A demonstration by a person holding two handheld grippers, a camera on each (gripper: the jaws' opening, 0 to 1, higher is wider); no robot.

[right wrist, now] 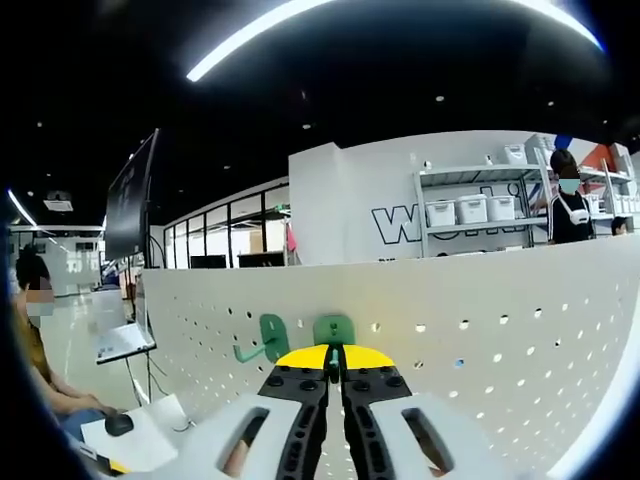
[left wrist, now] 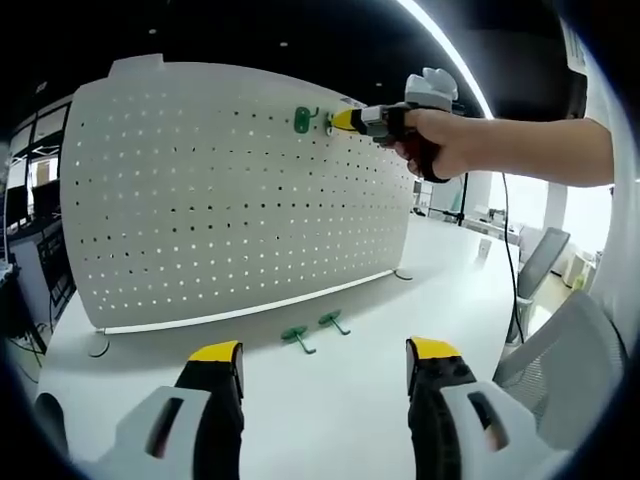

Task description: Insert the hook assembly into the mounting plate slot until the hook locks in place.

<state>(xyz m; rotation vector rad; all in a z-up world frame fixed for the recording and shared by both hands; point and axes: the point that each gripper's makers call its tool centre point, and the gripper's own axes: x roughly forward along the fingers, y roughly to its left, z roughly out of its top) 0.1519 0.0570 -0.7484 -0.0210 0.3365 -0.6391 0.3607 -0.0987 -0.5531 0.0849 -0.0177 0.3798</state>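
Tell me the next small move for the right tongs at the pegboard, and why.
Probably ease the right tongs straight into the pegboard to seat the green hook they are shut on. Its plate looks pressed at the holes beside the hung hook, yet the tongs grip it, so locking seems unconfirmed. The left tongs wait open above two spare hooks.

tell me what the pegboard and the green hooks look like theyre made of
Pegboard: probably painted sheet metal or stiff plastic; matte off-white, thin, with even rows of punched holes, some letting light through. Green hooks: look like moulded plastic, one flat colour, slight sheen, rounded plates. The hook in the right gripper looks the same.
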